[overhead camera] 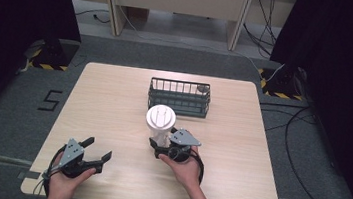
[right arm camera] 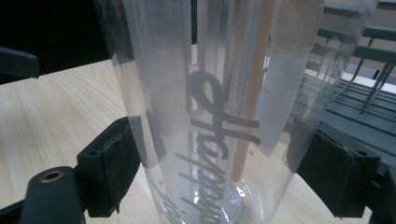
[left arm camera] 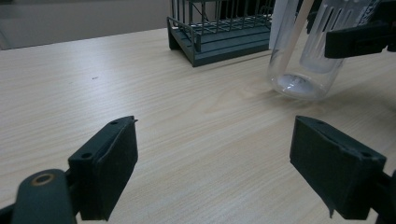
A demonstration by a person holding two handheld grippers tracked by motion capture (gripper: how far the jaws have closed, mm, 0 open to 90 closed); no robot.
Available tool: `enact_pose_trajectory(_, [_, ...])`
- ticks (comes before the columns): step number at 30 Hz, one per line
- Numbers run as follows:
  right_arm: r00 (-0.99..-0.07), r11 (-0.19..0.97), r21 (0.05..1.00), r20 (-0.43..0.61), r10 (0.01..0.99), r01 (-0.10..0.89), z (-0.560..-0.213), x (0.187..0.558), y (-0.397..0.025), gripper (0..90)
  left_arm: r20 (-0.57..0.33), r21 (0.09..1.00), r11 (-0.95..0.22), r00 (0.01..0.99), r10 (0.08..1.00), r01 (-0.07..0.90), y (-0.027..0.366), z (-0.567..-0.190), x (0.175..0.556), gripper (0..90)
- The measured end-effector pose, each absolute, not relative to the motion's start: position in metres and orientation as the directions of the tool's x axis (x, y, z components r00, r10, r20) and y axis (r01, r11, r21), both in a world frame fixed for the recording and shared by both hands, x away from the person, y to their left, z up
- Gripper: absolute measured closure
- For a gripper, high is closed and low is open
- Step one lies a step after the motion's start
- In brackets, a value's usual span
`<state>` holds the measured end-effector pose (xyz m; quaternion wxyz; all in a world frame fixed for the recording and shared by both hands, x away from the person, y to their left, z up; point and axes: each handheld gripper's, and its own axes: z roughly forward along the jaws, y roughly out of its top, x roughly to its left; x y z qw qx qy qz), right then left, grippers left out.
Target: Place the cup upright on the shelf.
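Clear tumbler (overhead camera: pixel 160 125) stands upright within right claw (overhead camera: pixel 158 146).

I'm looking at a lab-style recording room: black curtains (overhead camera: pixel 19 6) are hanging on both sides, and cables (overhead camera: pixel 294 143) are trailing over grey carpet (overhead camera: pixel 5 125). Hazard-striped stand bases (overhead camera: pixel 51 57) are flanking the lone wooden table (overhead camera: pixel 102 111).

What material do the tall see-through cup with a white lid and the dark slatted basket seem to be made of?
The tall see-through cup looks like glossy clear plastic, possibly glass: the table shows through its wall. The dark slatted basket looks like matte grey-painted metal, judging by its thin bars.
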<state>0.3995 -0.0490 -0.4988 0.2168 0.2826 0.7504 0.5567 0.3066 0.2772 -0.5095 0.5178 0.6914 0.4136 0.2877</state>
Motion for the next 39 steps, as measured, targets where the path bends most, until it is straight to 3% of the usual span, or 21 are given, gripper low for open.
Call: enact_pose_trajectory(39, [-0.685, 0.268, 0.936, -0.042, 0.727, 0.227, -0.462, 0.426, -0.073, 19.2, -0.045, 0.954, -0.108, 0.49, 0.871, 0.279, 0.277, -0.51, 0.307, 14.8])
